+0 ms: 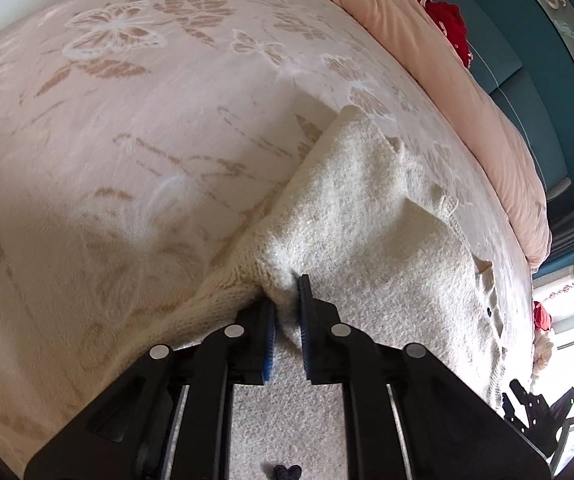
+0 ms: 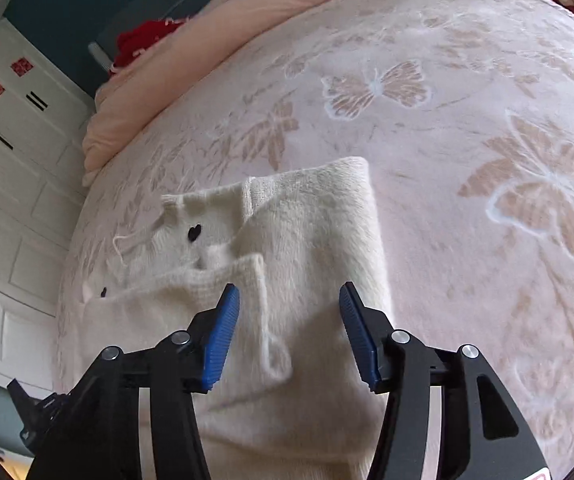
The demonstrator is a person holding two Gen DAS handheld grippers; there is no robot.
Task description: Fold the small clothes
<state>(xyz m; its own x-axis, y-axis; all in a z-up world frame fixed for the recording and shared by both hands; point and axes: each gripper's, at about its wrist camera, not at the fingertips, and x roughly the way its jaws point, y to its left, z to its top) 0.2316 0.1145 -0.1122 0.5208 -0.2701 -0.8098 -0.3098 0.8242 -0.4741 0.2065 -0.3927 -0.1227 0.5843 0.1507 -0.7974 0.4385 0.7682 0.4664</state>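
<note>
Both wrist views look down close over the cream sweater (image 1: 351, 208) (image 2: 311, 248), pillow (image 1: 447, 80) at two o'clock left, eleven right.

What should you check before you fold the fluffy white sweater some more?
1. Left gripper pinching the white sweater: ok, jaws closed on a bunched edge.
2. Right gripper free: ok, jaws open, holding nothing.
3. Sweater lying smooth: not ok, its flaps overlap unevenly.
4. Heart buttons clear of the fold: cannot tell.
5. Room on the butterfly blanket: ok, bare blanket beside the sweater.
</note>
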